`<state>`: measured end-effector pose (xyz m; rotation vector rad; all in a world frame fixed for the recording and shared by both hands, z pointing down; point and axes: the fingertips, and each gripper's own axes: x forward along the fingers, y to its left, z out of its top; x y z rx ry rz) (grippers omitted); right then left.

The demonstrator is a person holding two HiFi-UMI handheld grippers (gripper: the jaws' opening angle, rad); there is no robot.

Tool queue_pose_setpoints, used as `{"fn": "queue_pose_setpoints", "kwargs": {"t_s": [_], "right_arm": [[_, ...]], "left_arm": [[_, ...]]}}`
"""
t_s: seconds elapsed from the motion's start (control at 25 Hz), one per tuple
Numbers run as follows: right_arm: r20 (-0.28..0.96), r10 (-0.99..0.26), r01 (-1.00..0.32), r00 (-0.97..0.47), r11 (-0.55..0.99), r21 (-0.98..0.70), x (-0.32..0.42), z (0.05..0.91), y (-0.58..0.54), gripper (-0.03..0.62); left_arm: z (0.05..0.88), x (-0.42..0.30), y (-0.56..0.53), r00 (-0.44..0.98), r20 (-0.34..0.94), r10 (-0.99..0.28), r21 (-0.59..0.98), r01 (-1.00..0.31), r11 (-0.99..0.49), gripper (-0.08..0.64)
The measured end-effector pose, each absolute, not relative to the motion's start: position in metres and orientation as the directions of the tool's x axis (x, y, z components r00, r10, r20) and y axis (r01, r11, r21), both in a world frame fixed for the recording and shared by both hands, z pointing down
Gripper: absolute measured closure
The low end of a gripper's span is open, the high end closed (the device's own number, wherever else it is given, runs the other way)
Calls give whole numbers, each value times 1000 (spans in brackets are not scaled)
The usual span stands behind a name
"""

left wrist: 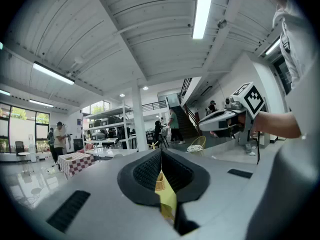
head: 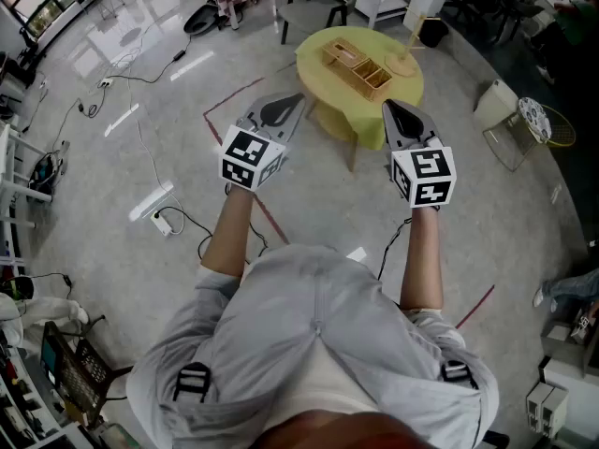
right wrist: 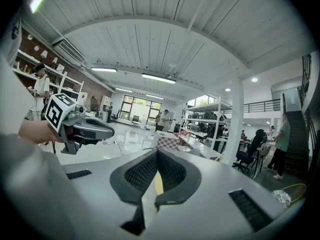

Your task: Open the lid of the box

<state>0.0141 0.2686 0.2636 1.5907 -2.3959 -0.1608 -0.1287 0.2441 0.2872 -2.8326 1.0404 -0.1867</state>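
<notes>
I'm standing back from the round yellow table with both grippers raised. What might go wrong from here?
1. A black cable and a white power strip lie on the floor beside the way to the round yellow table, so tripping is possible.
2. The left gripper and right gripper both have their jaws together. They probably need to open before taking the lid of the light wooden box.

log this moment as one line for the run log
stage: not yet at box | left claw: shut, empty, raised | right claw: shut, empty, raised | box: on yellow table, untouched
</notes>
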Motion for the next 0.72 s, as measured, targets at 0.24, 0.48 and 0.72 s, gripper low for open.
{"fn": "queue_pose_setpoints", "kwargs": {"t_s": [0.24,0.48,0.72], "right_arm": [[133,-920,-898,-368,389,204,19,265,260,569],[113,-909,-895,-401,415,166,31,269,253,569],[107,-898,-891,-426,438,122,57,279,236,569]], "left_arm": [[291,-125,237,757,86,-648,-161,-631,-759,531],[298,-110,227,751,104,-652,-151,-636,-756,531],[313,-86,211,733,137,-667,-173,-645,-744,531]]}}
